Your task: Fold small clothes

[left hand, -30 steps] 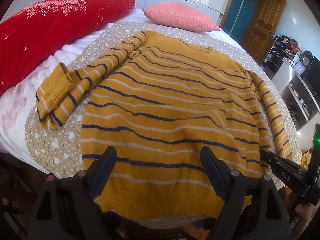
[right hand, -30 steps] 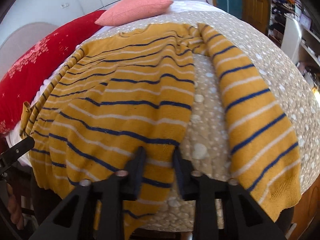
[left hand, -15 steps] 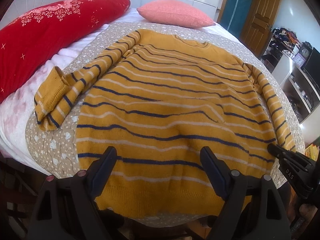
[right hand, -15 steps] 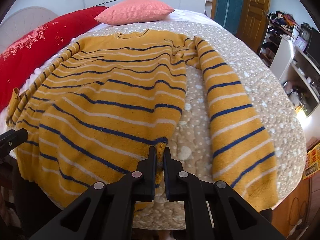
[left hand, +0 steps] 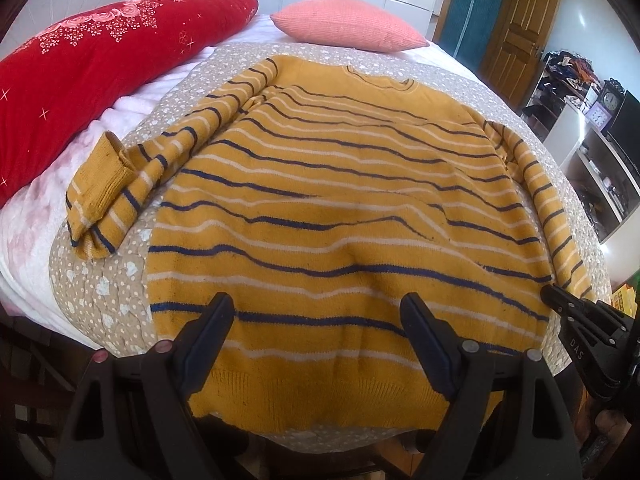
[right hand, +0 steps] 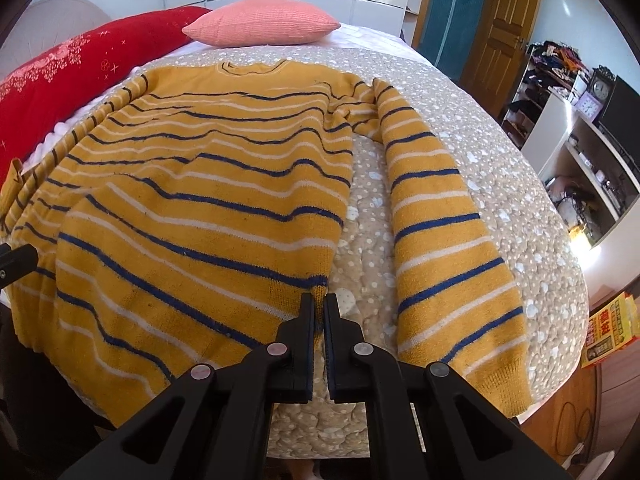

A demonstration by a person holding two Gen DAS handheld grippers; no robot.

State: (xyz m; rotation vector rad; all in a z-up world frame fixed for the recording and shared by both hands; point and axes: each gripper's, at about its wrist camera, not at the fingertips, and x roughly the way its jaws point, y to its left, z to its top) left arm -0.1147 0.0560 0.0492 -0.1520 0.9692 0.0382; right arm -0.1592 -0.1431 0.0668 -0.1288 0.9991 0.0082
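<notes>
Your mustard striped sweater lies flat, front down or up I can't tell, across the dotted beige quilt on the bed, collar toward the pink pillow at upper centre, hem at the bottom edge. Your right hand-held gripper is clamped narrow on the sweater's lower side corner, bottom centre of its view, likely so you can lift that edge for the first fold. Your left hand-held gripper hangs wide over the hem, nothing pinched, probably waiting to take the other corner. Right sleeve lies spread out right of the body; left sleeve is bunched mid-left beside the red pillow.
</notes>
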